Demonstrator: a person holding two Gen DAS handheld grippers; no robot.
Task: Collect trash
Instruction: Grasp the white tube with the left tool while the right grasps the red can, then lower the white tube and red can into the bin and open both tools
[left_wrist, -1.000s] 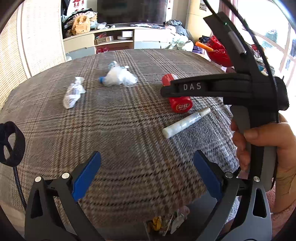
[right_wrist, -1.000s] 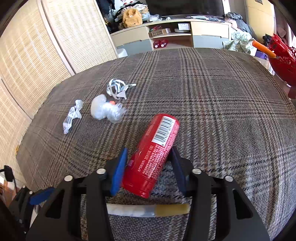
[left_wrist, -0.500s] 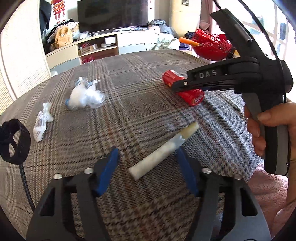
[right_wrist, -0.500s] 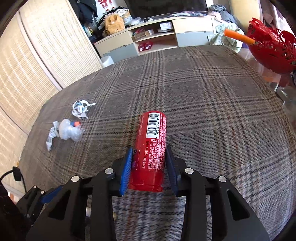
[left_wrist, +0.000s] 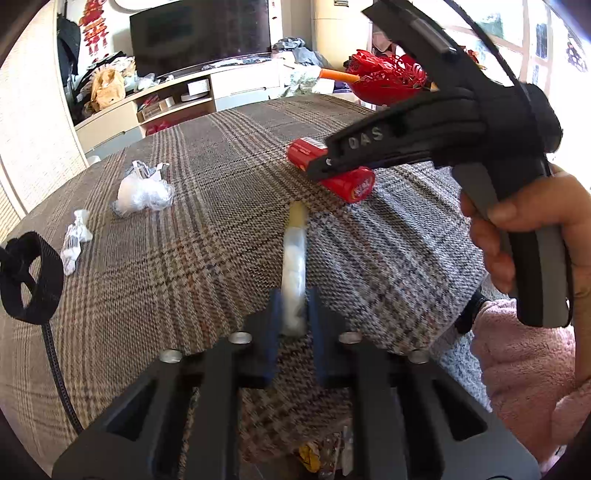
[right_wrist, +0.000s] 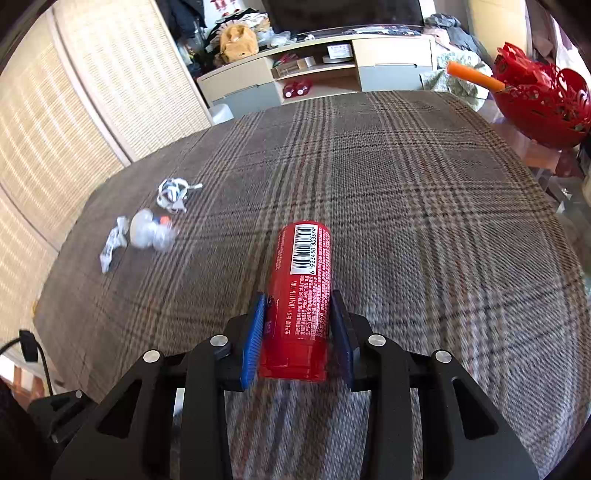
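A lived-in home living room: a TV (left_wrist: 201, 35) above a low cabinet (right_wrist: 314, 79), cluttered shelves, woven screens (right_wrist: 92, 92).

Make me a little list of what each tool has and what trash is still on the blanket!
left tool: jaws closing, white tube between them
right tool: shut on red can
still lying on blanket: clear bag, small wrapper, crumpled strip
nearby: red basket past the blanket's far right edge

left hand-held gripper (left_wrist: 293, 317): jaws closing, angled down | right hand-held gripper (right_wrist: 299, 332): clamped, angled down
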